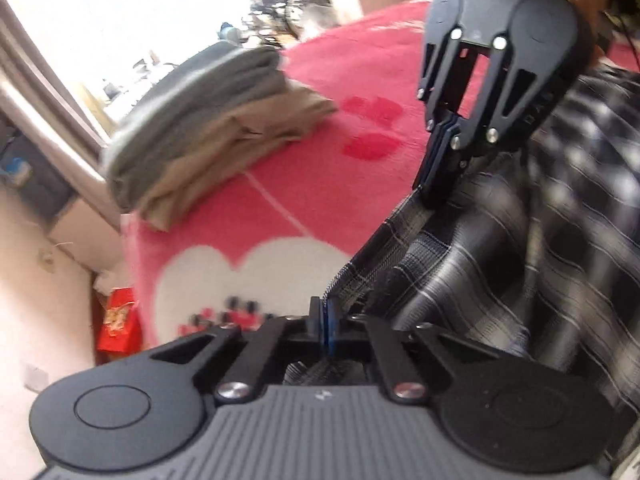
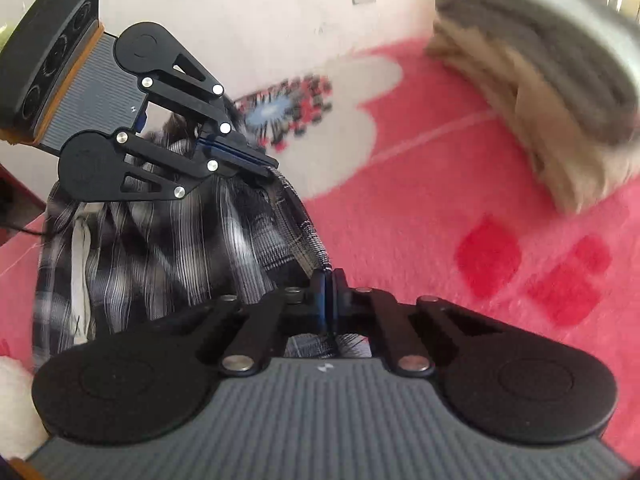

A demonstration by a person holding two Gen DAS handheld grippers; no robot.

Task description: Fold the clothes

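Observation:
A black, grey and white plaid shirt [image 1: 500, 248] lies bunched on a pink blanket [image 1: 320, 120]. In the left wrist view my left gripper [image 1: 325, 308] is shut on the shirt's hem, with cloth pinched between its blue pads. My right gripper [image 1: 434, 196] comes down from the upper right and is shut on the same hem further along. The right wrist view shows the right gripper [image 2: 330, 276] clamped on the plaid shirt [image 2: 160, 232]. The left gripper [image 2: 272, 170] grips the edge at the upper left there. A strip of hem runs between the two grips.
A stack of folded grey and beige clothes [image 1: 208, 128] sits on the blanket beyond the shirt, seen too as the folded stack [image 2: 552, 92]. The blanket [image 2: 420, 220] bears a white heart and red patches. A red bag [image 1: 118, 320] stands on the floor by the bed's edge.

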